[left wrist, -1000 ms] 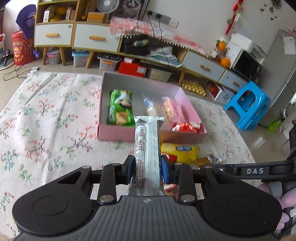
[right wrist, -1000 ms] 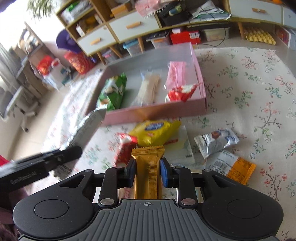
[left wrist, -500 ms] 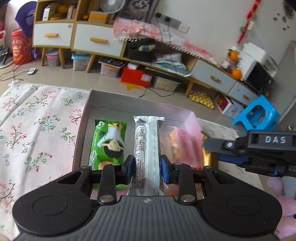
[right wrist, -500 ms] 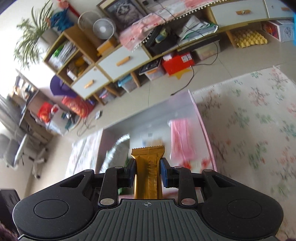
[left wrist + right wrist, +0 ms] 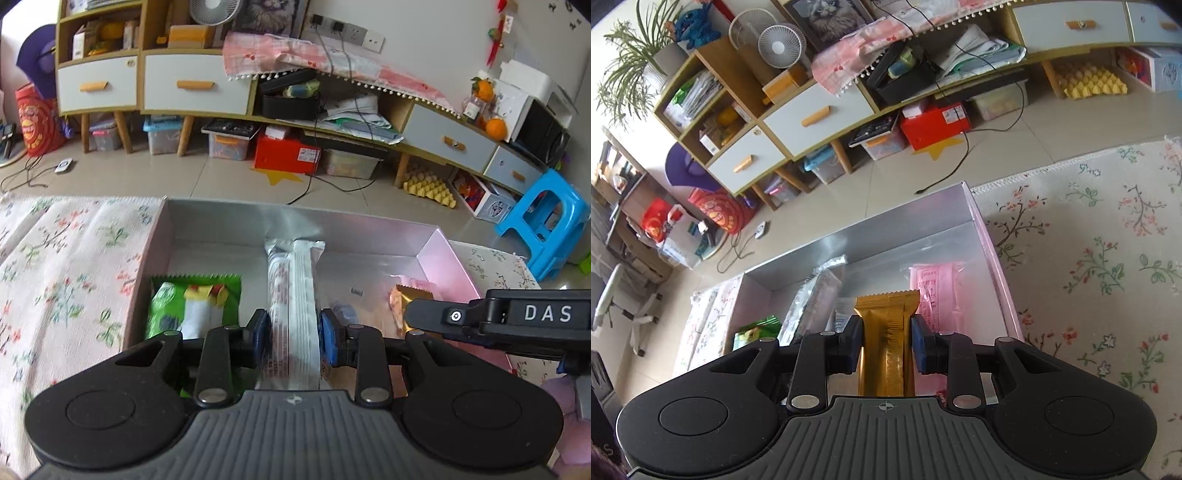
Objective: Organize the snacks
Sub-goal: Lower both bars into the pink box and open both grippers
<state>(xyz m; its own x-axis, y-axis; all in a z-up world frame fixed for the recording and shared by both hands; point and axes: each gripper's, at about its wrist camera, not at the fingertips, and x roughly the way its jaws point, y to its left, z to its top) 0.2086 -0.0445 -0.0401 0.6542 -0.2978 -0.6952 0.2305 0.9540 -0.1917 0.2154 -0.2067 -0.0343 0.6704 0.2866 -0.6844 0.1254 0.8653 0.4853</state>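
Left gripper (image 5: 291, 334) clamps a silver-white snack bar (image 5: 293, 295), held over the pink box (image 5: 448, 260) centre. Right gripper (image 5: 885, 345) clamps a gold wafer pack (image 5: 886, 332) over the same box. Inside: green biscuit pack (image 5: 194, 306) at 9 o'clock, pink packet (image 5: 940, 291) at 3 o'clock. "DAS" reads on the right gripper's side. Box sits on floral rug (image 5: 1108, 258).

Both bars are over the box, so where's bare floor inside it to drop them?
Bare silver floor runs along the pink box's far wall, and between the green packet and the pink packet. The right side near the pink packet looks crowded.
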